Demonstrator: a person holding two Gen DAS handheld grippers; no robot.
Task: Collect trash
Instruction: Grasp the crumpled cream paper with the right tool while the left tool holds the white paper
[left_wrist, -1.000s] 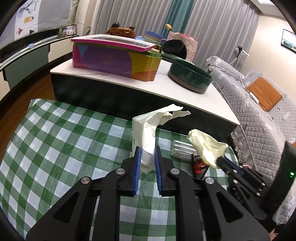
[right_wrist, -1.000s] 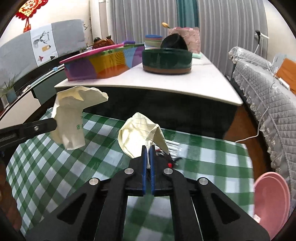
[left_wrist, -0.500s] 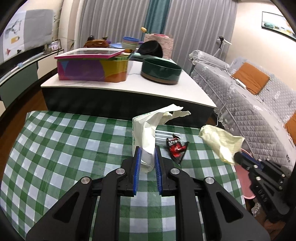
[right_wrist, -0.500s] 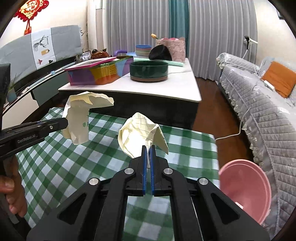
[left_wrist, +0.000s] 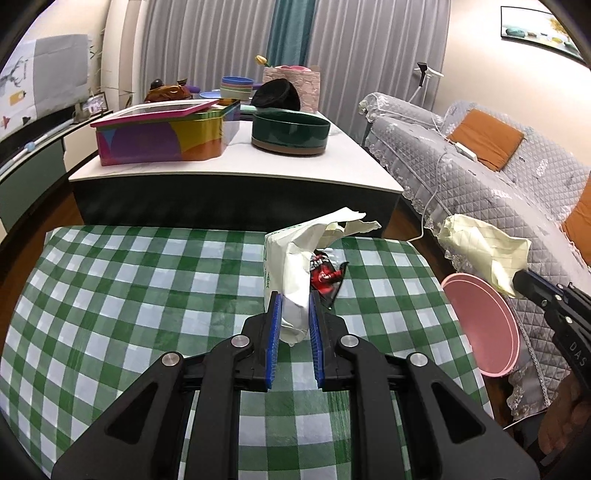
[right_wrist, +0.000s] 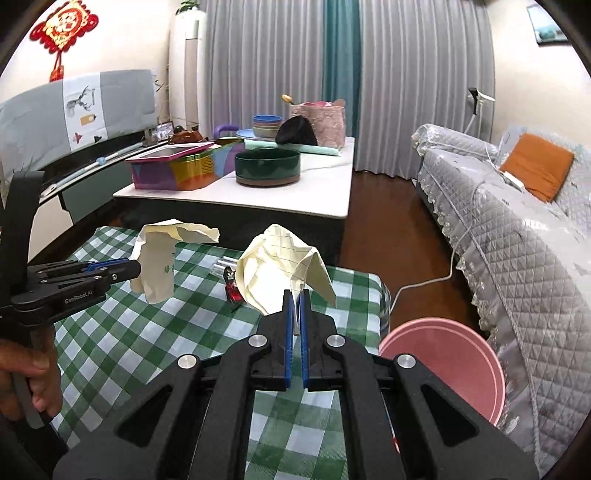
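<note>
Now I have a piece of trash in each tool, both lifted clear of the green-checked desk (left_wrist: 110, 295). My left gripper (left_wrist: 293, 314) has its jaws narrowed around the lower end of a crumpled white paper wrapper (left_wrist: 291, 273); my right gripper (right_wrist: 294, 314) has its jaws nearly closed, pinching a thin fold of a crumpled yellow lined sheet (right_wrist: 280, 262).

The pink bin (right_wrist: 443, 365) stands on the floor just off the desk's right edge, so the job in hand, as I judge it, is carrying. I should bring the right load over the bin's mouth first, as it is nearer, and let go only when the paper hangs inside the rim, since light paper drifts. A red snack wrapper (left_wrist: 327, 277) remains on the desk.

The white wrapper stands roughly upright, long axis vertical, its torn top flaring right. The yellow sheet rises from the jaws like a tent, peak upward.
</note>
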